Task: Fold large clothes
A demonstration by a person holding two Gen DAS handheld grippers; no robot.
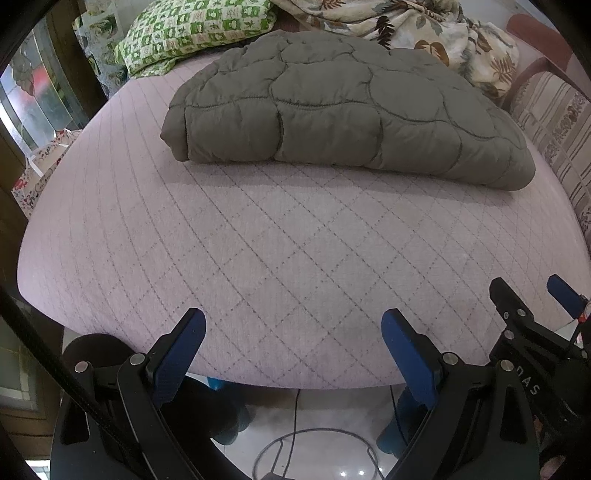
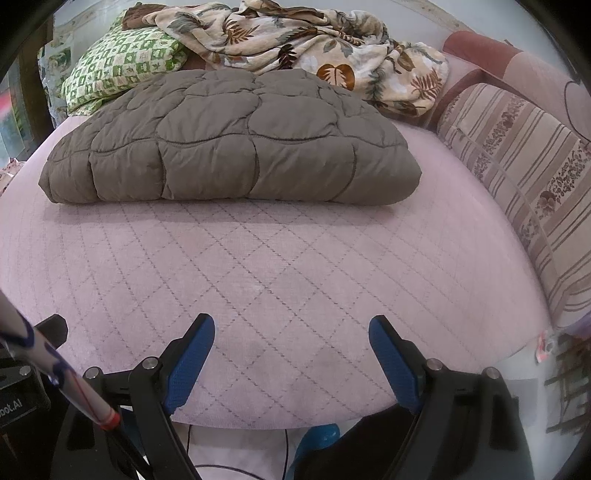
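Observation:
A grey-brown quilted jacket (image 1: 343, 110) lies folded into a thick rectangular bundle on the far half of a pink quilted bed (image 1: 258, 251). It also shows in the right wrist view (image 2: 229, 144), on the same bed (image 2: 258, 269). My left gripper (image 1: 293, 325) is open and empty, low over the bed's near edge, well short of the jacket. My right gripper (image 2: 291, 330) is open and empty at the near edge too; it also appears at the right of the left wrist view (image 1: 532, 295).
A green checked pillow (image 1: 192, 33) and a crumpled leaf-print blanket (image 2: 314, 48) lie behind the jacket. A striped cushion (image 2: 524, 177) lines the bed's right side. Cables (image 1: 295, 443) lie on the white floor below the near edge.

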